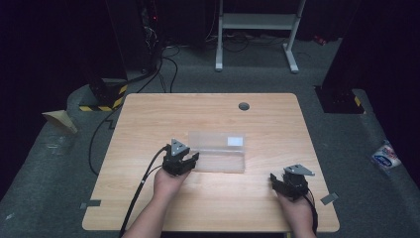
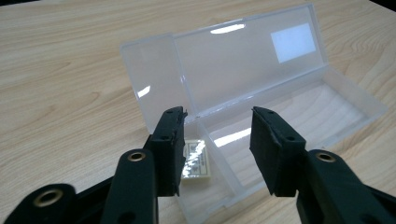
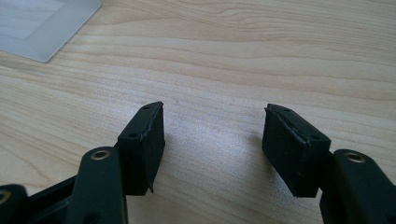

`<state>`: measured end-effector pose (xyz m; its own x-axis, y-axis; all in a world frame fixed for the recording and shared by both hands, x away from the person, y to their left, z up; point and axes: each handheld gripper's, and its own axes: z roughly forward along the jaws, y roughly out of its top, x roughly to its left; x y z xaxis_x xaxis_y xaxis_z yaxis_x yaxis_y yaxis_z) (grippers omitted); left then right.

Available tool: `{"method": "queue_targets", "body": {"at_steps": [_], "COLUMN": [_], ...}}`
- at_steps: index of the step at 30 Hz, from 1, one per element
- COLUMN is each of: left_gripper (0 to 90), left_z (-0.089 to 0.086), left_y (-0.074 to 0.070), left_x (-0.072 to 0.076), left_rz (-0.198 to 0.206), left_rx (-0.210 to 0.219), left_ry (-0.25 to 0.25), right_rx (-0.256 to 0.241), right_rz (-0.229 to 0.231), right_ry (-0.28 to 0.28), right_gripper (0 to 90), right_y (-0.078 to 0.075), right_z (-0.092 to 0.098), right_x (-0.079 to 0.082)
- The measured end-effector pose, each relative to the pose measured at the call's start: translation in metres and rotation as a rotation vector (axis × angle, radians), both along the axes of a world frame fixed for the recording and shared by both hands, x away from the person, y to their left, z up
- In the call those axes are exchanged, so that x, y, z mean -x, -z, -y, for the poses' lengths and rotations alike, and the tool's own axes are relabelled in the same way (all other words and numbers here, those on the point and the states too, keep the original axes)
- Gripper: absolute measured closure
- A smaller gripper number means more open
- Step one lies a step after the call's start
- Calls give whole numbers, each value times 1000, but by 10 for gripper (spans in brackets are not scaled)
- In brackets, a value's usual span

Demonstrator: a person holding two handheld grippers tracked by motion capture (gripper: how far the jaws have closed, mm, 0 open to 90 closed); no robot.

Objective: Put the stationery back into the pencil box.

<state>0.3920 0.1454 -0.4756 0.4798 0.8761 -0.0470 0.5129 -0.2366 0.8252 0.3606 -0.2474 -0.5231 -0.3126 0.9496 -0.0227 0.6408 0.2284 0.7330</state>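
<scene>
Now I am hovering my left gripper (image 2: 217, 140), jaws spread and empty, over the near left end of the open clear box (image 2: 299, 100) lying mid-table, where a small card (image 2: 197, 161) is lying inside. I should be closing the lid squarely, pushing gently. My right gripper (image 3: 212, 140) is waiting released, near right, over bare table (image 3: 261, 56).

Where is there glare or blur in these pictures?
Left gripper view: bright glare streaks on the open clear box, its lid and floor; the left gripper nearest the lens is soft. Right gripper view: the box corner is blurred. High view: dark surroundings, lit table.
</scene>
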Motion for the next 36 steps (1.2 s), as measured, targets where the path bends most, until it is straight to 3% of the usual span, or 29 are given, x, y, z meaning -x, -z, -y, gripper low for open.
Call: {"method": "queue_targets", "body": {"at_steps": [9,17,29,33,36], "left_gripper": [442,358,235,205,159], "left_z": [-25,-53,-110,-132,-143], "left_y": [5,21,50,52,54], "left_x": [11,29,63,75,78], "left_rz": [-11,-22,-83,-81,-106], "left_rx": [10,-13,-147,-143,-102], "left_ry": [-13,-42,-86,-104,-109], "right_rx": [0,1,2,2,-4], "right_rz": [0,1,4,2,0], "right_ry": [0,1,5,-2,2], "right_gripper": [385,384,381,377,372], "right_y": [0,0,0,0,0], "right_z": [0,0,0,0,0], "right_x": [0,0,0,0,1]}}
